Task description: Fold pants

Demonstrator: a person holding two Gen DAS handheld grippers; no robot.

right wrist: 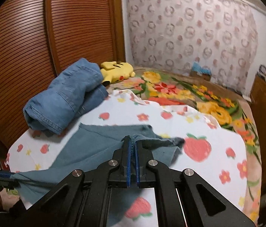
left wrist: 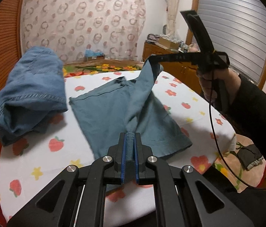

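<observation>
Grey-blue pants (left wrist: 114, 113) lie spread on a white strawberry-print sheet (left wrist: 38, 151) on the bed. My left gripper (left wrist: 130, 135) is shut on a bunched edge of the pants near the front. My right gripper (left wrist: 152, 60) shows in the left wrist view, held up at the right and shut on another part of the same pants, lifting a strip of cloth off the bed. In the right wrist view my right gripper (right wrist: 132, 139) pinches the pants (right wrist: 87, 147), and the left gripper (right wrist: 8, 176) holds their far left end.
A folded pile of blue denim jeans (left wrist: 31, 90) (right wrist: 65, 96) lies at the left of the bed beside a slatted wooden wardrobe (right wrist: 38, 37). A yellow plush toy (right wrist: 117, 70) lies behind it. A floral blanket (right wrist: 189, 94) covers the far bed. A wooden cabinet (left wrist: 170, 56) stands at the right.
</observation>
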